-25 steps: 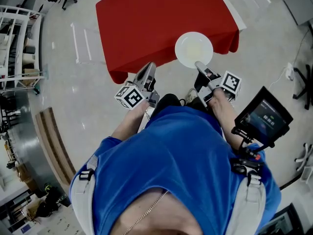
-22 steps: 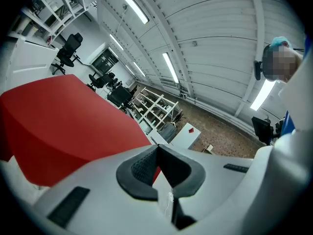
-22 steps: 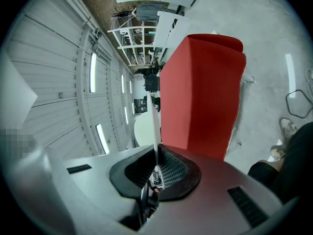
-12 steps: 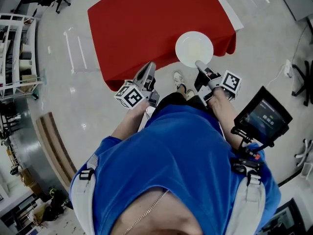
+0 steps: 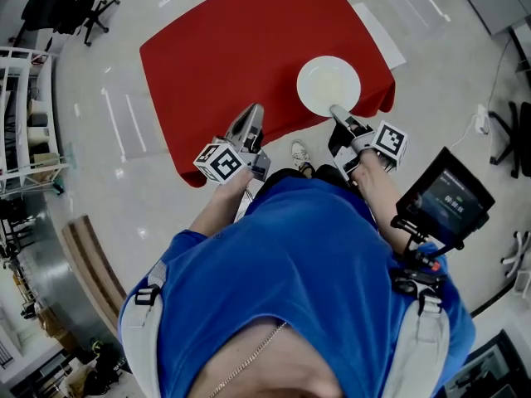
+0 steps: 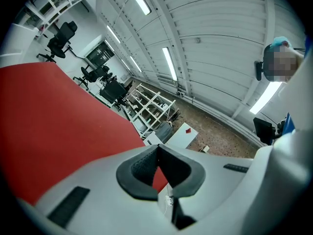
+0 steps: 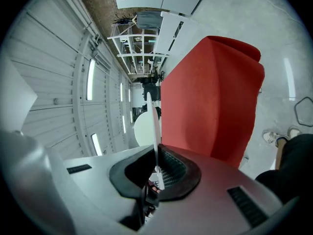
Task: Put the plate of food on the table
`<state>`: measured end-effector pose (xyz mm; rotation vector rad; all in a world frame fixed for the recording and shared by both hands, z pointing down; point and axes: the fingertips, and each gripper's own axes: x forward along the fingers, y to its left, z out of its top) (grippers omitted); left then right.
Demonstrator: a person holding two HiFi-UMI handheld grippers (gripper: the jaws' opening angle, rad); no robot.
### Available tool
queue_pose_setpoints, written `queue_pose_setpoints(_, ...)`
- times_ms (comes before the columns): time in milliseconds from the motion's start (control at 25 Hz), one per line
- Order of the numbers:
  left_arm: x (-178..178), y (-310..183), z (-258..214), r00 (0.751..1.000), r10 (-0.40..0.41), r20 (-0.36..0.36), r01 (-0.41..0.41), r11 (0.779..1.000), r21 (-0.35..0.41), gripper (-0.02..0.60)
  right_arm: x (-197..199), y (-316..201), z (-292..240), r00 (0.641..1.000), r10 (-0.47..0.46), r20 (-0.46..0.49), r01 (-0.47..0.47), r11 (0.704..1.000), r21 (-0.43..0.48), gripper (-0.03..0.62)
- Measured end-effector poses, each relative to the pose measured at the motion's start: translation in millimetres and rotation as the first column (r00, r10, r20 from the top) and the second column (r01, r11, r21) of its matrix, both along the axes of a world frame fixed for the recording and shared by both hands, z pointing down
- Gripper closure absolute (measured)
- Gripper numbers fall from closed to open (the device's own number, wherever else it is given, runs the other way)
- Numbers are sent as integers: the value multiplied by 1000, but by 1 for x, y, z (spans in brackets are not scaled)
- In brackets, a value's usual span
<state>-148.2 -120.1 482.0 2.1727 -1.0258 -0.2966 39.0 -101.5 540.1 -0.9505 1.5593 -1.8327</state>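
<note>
Right gripper pinches the round white plate by its rim over the red-clothed table's near edge (bare cloth beyond); left gripper is closed and empty.

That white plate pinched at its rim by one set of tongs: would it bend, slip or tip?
Probably stiff: the plate looks flat though the right tongs grip only its near rim. Held at one edge like that, it likely wants to tip downward. Its smooth white surface may well slip in so narrow a grip.
</note>
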Motion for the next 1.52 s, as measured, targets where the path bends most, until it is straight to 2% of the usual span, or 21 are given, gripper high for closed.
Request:
queue_pose_setpoints(440,5,-8,-1,1000,22,-5,-22,1000,8,575,4,-10,-5,1000,1,-13,-1,1000,13,580)
queue_pose_setpoints(720,-2,16,7,1000,-8,-2,8,1000,-17,575,-1,2,-3,999,-35,-16,35,999,3,580)
queue_pose_setpoints(1000,-2,18,8,1000,-22,-8,22,999,-32,575,-3,-2,-5,999,-49,-13,49,999,1,580)
queue_pose_setpoints(1520,-1,22,7,1000,-14,-3,13,998,-68,575,9,0,0,1000,-1,-20,1,999,-42,580)
